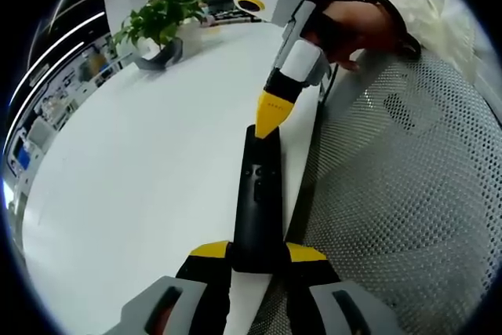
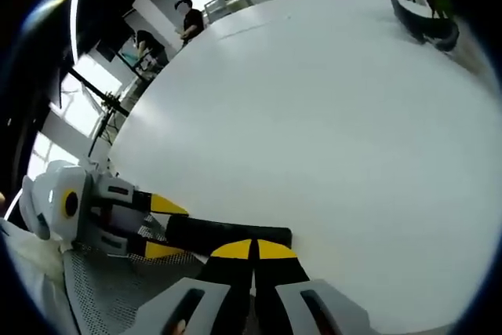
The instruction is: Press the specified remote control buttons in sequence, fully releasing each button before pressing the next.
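A slim black remote (image 1: pixel 259 194) with small buttons on its face is held by its near end between the yellow-tipped jaws of my left gripper (image 1: pixel 257 253). My right gripper (image 1: pixel 269 125) comes down from above in a person's hand (image 1: pixel 361 29), jaws shut together, with its yellow point at the remote's far end. Whether the point touches a button I cannot tell. In the right gripper view the remote (image 2: pixel 212 234) lies crosswise just beyond my right gripper (image 2: pixel 252 249), and the left gripper (image 2: pixel 165 229) clamps its left end.
A wide white table (image 1: pixel 141 162) stretches to the left. A potted plant (image 1: pixel 157 25) stands at its far side, its dark pot (image 2: pixel 427 25) seen again top right. A grey mesh surface (image 1: pixel 408 186) lies beside the table edge. A person (image 2: pixel 188 21) stands far off.
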`<state>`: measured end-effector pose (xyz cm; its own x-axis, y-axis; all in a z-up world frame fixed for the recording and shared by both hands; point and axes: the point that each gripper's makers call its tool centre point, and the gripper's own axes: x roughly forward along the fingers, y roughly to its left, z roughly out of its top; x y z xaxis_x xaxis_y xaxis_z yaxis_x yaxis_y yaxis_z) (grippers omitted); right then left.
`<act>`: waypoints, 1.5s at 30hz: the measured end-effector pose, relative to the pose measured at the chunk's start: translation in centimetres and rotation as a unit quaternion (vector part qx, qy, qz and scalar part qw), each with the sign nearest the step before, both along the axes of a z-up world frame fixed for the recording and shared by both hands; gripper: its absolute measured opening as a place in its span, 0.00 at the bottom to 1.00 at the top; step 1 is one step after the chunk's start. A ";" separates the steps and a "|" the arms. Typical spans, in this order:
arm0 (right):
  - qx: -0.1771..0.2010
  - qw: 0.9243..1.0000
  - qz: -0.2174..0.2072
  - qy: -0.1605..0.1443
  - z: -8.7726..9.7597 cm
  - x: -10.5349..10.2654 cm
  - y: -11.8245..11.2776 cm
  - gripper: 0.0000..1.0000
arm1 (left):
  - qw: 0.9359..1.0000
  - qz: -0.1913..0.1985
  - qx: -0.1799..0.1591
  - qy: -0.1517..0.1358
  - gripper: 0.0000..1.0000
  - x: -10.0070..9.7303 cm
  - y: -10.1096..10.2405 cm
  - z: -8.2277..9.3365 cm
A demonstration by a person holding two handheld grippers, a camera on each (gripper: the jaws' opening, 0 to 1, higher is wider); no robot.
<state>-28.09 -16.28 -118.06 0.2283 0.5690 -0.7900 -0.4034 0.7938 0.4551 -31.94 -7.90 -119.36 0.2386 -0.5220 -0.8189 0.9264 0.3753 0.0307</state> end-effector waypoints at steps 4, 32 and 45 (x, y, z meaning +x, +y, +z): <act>0.004 1.000 -0.004 0.005 0.0 0.0 -0.1 0.00 | 1.000 0.003 -0.003 0.002 0.25 0.0 0.0 0.0; 0.017 0.999 0.039 -0.026 0.8 -0.3 1.5 0.00 | 1.000 -0.002 -0.005 0.001 0.26 0.0 -0.2 0.0; -0.003 0.999 0.040 -0.019 0.1 -0.5 1.1 0.00 | 1.000 -0.003 -0.007 -0.002 0.26 0.0 -0.3 0.0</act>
